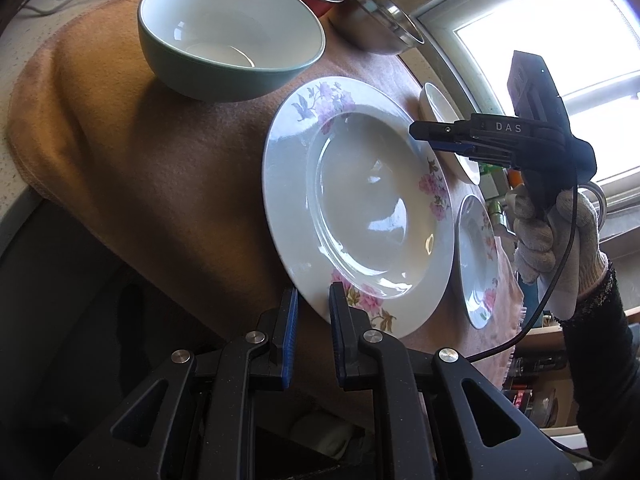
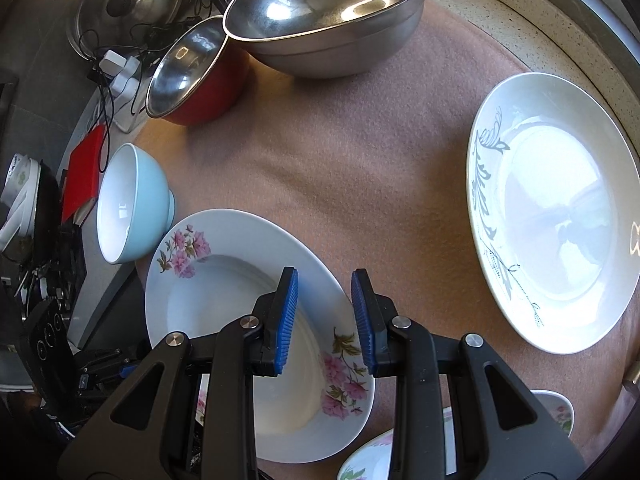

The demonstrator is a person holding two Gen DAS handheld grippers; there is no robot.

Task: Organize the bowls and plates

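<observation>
A deep white plate with pink flowers (image 1: 360, 208) (image 2: 224, 304) lies at the near edge of a brown cloth (image 1: 160, 168). My left gripper (image 1: 314, 294) is shut on its near rim, the blue pads on either side of it. My right gripper (image 2: 324, 276) (image 1: 416, 130), held by a gloved hand (image 1: 548, 236), hovers over the opposite rim. Its jaws stand apart and straddle that rim without pressing on it. A pale green bowl (image 1: 232, 36) (image 2: 132, 204) stands right beside the plate.
A red bowl with a steel inside (image 2: 192, 76) and a large steel bowl (image 2: 328, 20) stand at the back. A white plate with grey scrolls (image 2: 556, 212) lies right. Smaller floral dishes (image 1: 478, 260) (image 2: 556, 412) sit nearby. Cables and clutter crowd the left counter (image 2: 48, 200).
</observation>
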